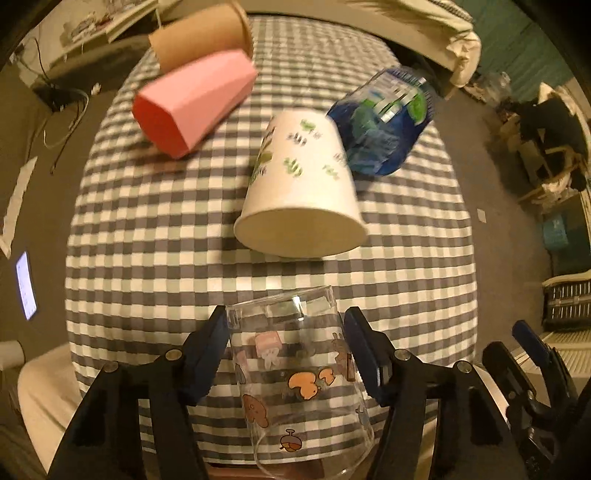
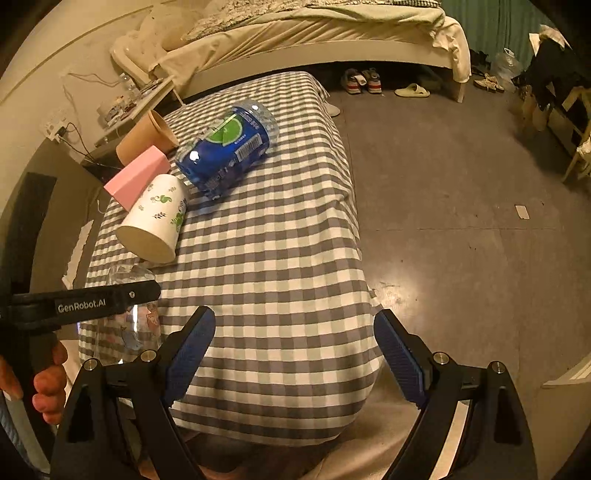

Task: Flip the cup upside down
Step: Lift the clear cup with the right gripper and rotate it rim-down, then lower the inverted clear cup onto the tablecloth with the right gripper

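A clear glass cup with cartoon stickers [image 1: 295, 373] is held between the blue pads of my left gripper [image 1: 286, 350], above the near end of the checkered table [image 1: 147, 240]. The cup's closed base points away from the camera and its rim lies near the camera. The same cup shows in the right wrist view [image 2: 136, 325], partly behind the left gripper's black arm. My right gripper [image 2: 295, 354] is open and empty over the table's near right edge.
On the table stand a white paper cup with green prints [image 1: 303, 184], a pink cup [image 1: 192, 107], a brown paper cup [image 1: 199, 33] and a blue-labelled plastic bottle [image 1: 384, 122]. Beyond are bare floor [image 2: 461, 221], a bed and shoes [image 2: 362, 81].
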`<state>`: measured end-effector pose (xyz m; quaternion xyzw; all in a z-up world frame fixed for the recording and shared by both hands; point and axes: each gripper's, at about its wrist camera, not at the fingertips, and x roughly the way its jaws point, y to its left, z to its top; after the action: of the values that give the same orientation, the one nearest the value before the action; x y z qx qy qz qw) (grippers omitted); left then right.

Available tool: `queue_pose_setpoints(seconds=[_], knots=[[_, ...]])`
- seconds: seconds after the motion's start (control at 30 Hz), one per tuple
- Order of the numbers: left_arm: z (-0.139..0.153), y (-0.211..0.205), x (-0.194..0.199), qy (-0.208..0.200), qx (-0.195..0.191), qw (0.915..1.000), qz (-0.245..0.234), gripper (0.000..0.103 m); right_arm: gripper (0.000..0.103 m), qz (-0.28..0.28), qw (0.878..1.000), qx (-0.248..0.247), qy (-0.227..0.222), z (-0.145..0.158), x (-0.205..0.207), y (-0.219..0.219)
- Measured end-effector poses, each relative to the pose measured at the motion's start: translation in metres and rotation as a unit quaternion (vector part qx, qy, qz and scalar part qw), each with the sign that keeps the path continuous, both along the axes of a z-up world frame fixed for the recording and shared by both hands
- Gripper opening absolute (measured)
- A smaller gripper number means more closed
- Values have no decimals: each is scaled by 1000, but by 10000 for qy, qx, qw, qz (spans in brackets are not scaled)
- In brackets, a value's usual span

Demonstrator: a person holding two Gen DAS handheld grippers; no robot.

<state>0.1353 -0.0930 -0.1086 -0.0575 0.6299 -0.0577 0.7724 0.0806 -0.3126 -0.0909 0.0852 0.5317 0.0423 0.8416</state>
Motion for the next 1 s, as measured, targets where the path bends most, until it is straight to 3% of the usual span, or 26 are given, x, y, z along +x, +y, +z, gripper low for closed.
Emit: queue_pose_setpoints(seconds=[0.23, 0.5, 0.83, 1.0], knots=[[42, 11, -18, -933, 194, 9954, -4, 64, 88, 35, 9998, -72, -160, 13, -12, 10], [41, -1, -37, -1626, 201, 9865, -49, 63, 88, 100, 9997, -194, -144, 16, -31, 22], [29, -16, -43, -1888, 517, 9800, -364, 62, 88, 143, 9993, -278, -188, 23, -34, 30], [31, -13, -42, -1892, 292, 9810, -318, 64, 88, 98, 9993, -290, -205, 27, -36, 27]])
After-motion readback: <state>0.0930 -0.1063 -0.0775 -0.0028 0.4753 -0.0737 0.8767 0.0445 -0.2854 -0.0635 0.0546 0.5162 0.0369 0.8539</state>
